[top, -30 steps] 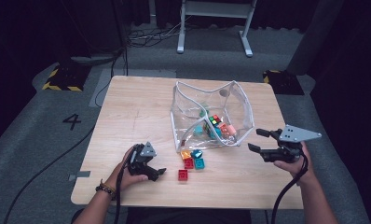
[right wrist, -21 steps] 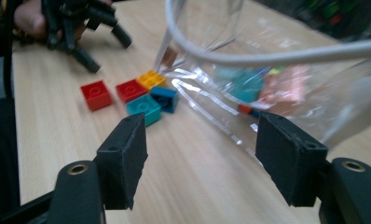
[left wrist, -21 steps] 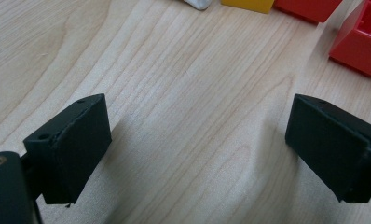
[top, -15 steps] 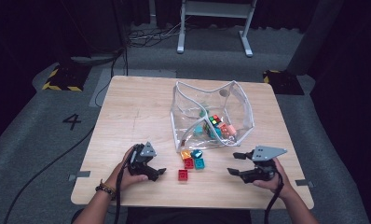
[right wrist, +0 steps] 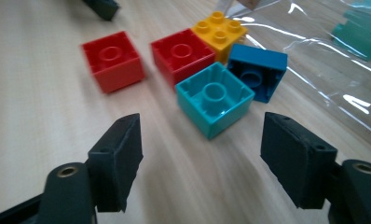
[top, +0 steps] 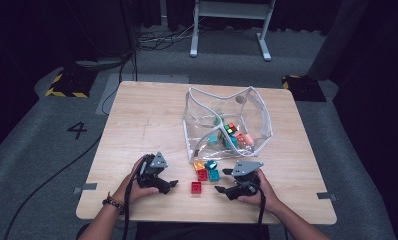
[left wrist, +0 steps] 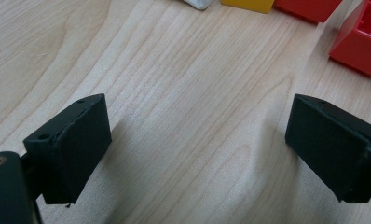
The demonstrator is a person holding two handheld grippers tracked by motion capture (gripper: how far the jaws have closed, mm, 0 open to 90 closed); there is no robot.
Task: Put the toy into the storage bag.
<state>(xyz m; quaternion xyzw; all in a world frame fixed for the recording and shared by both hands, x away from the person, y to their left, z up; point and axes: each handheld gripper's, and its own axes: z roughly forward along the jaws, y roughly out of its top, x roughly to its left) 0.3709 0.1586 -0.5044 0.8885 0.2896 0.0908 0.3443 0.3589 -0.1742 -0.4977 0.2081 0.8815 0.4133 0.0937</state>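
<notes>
The turquoise block lay upside down just ahead of my right gripper, beside the other loose blocks near the clear bag on the table. From above, I had brought the right gripper low to line up a grab. Its jaws had just been opening, nothing between them. My left gripper stood wide over bare wood, waiting clear.

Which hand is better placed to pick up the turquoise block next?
Right. The right gripper has its open jaws aimed at the turquoise block just ahead; the left gripper faces bare table.
</notes>
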